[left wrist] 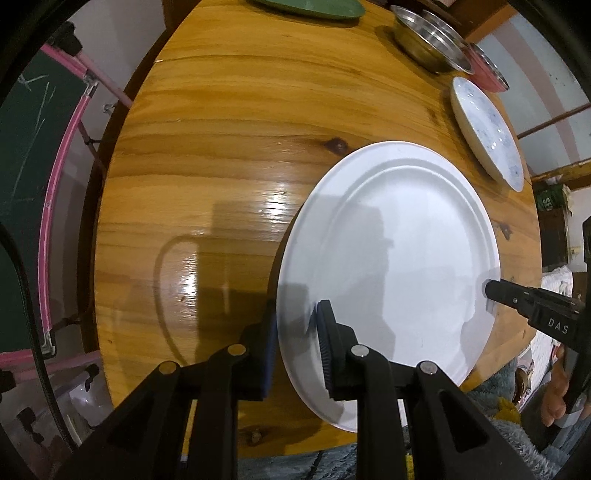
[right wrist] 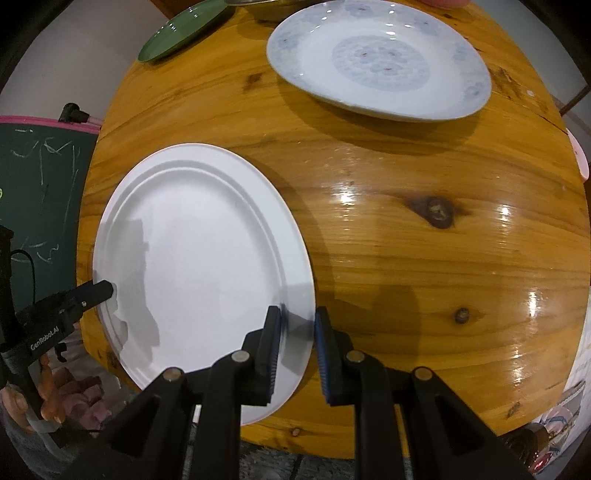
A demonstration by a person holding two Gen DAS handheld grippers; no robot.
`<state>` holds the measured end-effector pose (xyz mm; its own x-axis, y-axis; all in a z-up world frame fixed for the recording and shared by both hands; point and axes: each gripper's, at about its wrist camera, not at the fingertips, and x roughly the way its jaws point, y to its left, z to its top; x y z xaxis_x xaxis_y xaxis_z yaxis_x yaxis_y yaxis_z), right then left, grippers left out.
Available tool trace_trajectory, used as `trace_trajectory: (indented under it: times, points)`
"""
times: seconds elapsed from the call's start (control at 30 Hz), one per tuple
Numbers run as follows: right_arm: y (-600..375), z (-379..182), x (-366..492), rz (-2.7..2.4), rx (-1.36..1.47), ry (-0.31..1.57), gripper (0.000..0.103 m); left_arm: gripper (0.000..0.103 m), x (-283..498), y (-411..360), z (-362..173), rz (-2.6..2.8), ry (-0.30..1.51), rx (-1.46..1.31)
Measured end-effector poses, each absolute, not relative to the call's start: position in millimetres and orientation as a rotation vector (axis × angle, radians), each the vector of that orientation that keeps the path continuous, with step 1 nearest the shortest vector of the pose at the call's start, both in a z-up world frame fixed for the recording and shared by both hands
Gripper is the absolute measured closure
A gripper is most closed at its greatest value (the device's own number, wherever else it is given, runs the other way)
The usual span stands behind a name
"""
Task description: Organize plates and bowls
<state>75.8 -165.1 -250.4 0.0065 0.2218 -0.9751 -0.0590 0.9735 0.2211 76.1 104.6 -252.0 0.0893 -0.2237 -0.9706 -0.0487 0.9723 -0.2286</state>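
The white plate (left wrist: 391, 273) lies at the near edge of the wooden table (left wrist: 229, 147), part of its rim reaching out past that edge. The left gripper (left wrist: 295, 343) pinches the plate's rim on one side, one blue-padded finger above the plate and the other outside and below the rim. The right gripper (right wrist: 297, 343) pinches the opposite side of the rim the same way, its jaws narrowed onto the thin edge.

Each view catches the other tool: in the left wrist view the right gripper's black tip (left wrist: 495, 290) sits on the plate's far rim, and in the right wrist view the left gripper's tip (right wrist: 99, 290) does likewise, with fingers of the person's hand (right wrist: 48, 402) visible below it.

The blue-patterned plate (right wrist: 380, 59) lies farther in, toward the far edge. Only the right wrist view shows its centre medallion plainly; the left wrist view sees it steeply foreshortened near the right-hand edge of the table. The green plate (right wrist: 177, 31) sits at the far left edge in both views.

Only the left wrist view shows the steel bowl (left wrist: 428, 40) clearly, at the far edge, with a red bowl (left wrist: 487, 72) just beside it. A green chalkboard with a pink frame (left wrist: 33, 177) stands off the table's left side, seen in both views.
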Motion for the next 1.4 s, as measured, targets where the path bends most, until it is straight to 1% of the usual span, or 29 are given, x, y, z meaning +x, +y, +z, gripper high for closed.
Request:
trace_trajectory:
  times: [1.2, 1.27, 1.33, 1.4]
  points:
    - [-161.5, -249.9, 72.8, 0.239, 0.114, 1.536, 0.082, 0.083, 71.3, 115.1, -254.2, -0.105, 1.463, -0.236]
    - [-161.4, -253.1, 73.0, 0.237, 0.117, 1.549, 0.081, 0.078, 71.2, 114.2, -255.1, -0.109, 1.465, -0.24]
    - [-161.8, -253.2, 72.8, 0.242, 0.126, 1.548, 0.079, 0.062, 71.0, 113.9, -255.0, -0.107, 1.46, -0.243]
    - [-162.6, -253.2, 72.5, 0.245, 0.131, 1.547, 0.077, 0.056, 70.6, 112.3, -253.3, -0.104, 1.45, -0.235]
